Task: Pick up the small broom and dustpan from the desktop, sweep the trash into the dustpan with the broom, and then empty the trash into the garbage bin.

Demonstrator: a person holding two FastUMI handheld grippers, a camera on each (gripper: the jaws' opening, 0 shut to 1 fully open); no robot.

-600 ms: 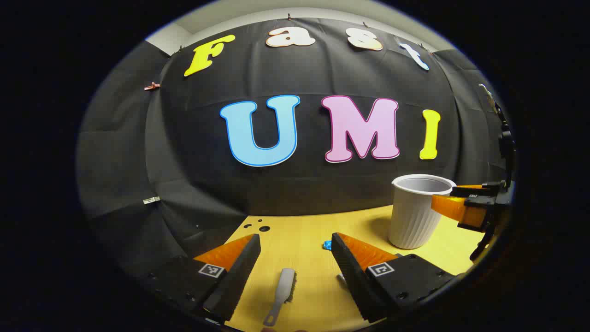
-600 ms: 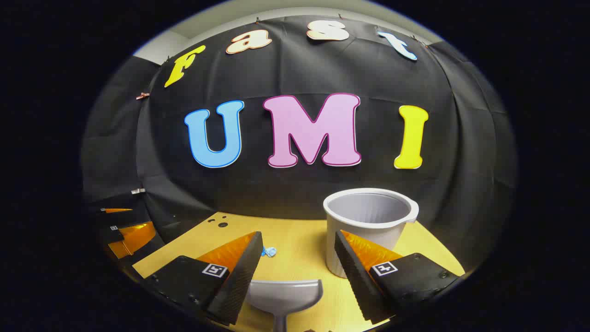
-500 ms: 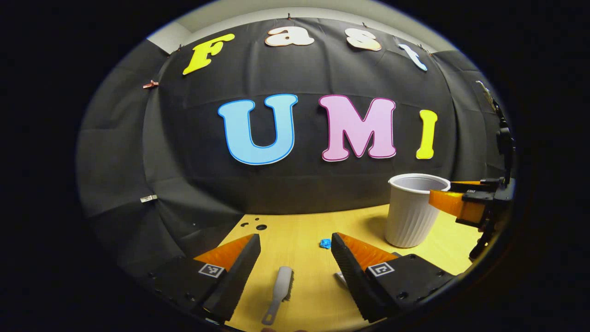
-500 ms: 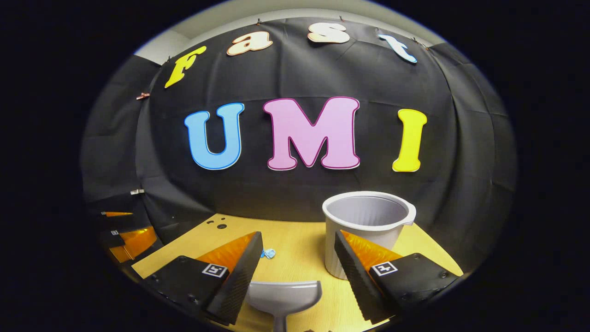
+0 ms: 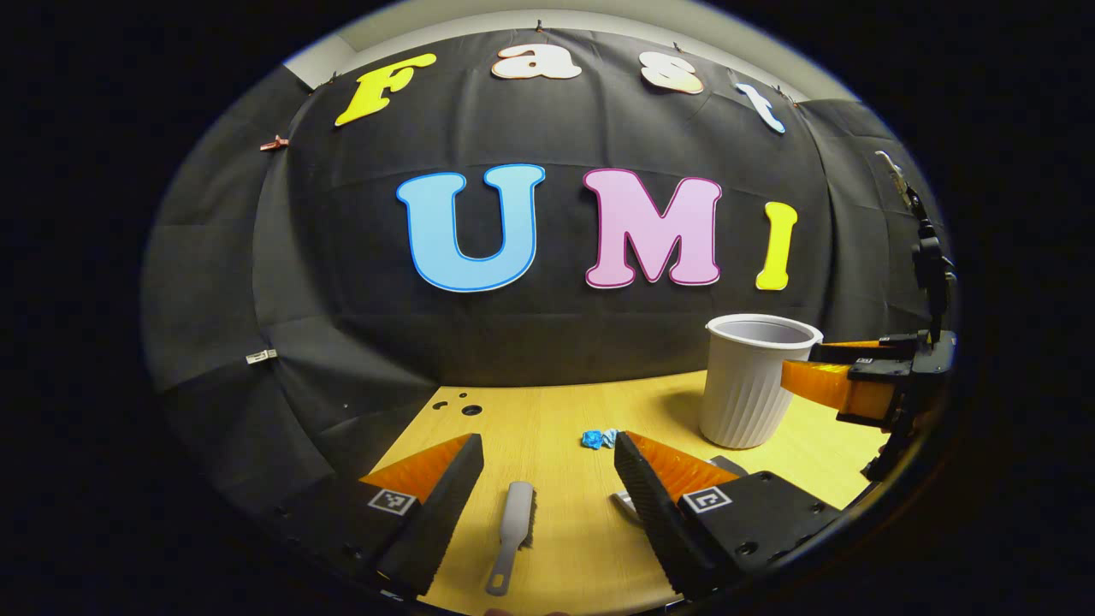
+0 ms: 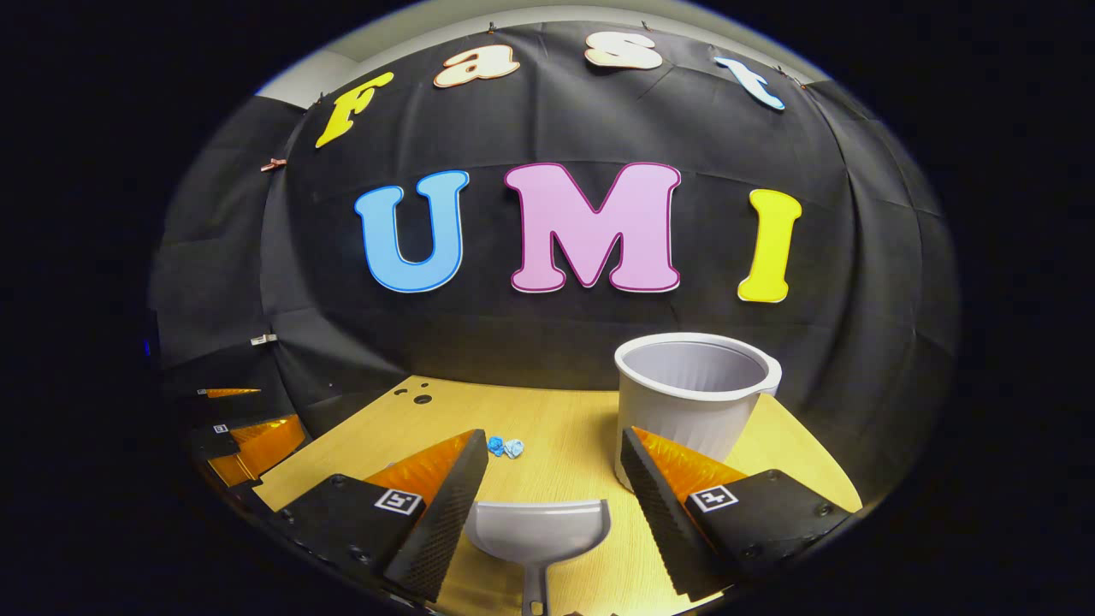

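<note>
Currently, status by item:

Hidden or cut off: in the left gripper view the dustpan (image 5: 629, 505) is mostly behind a finger, only a corner showing; in the right gripper view the dustpan (image 6: 541, 535) has its handle end cut off at the bottom.

Left gripper (image 5: 547, 479): fingers spread wide, holding nothing, above the desk's (image 5: 547, 411) near edge with the broom (image 5: 511, 535) lying flat between them, not touched.

Right gripper (image 6: 554, 479): fingers spread wide, holding nothing, the dustpan lying on the desk between them, apart from both.

Broom: one, on the desk near its near edge.

Dustpan: one, mouth facing the back edge.

Trash (image 6: 505, 447): two small blue crumpled scraps, touching, mid-desk.

Bin (image 6: 695, 398): one white ribbed bin, upright, toward the desk's back right corner.
</note>
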